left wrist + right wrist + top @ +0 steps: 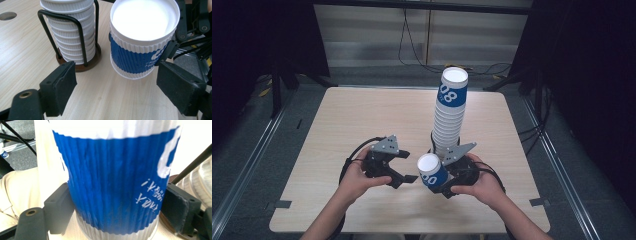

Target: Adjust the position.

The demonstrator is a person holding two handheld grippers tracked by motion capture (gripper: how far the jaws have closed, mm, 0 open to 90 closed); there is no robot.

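A tall stack of cups (pixel 449 112) stands in a wire holder (pixel 80 42) right of the table's (pixel 352 120) middle. Just in front of it, 1 cup (pixel 432 171) sits between the right gripper's (pixel 447 182) fingers (pixel 58 208). The left gripper (pixel 404 175) lies to that cup's left, near it.

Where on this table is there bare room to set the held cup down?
Free: the table's whole left half, and the far strip beyond the cup stack. Crowded: front centre, where the left tool, the right tool gripping the blue cup, and the wire holder cluster.
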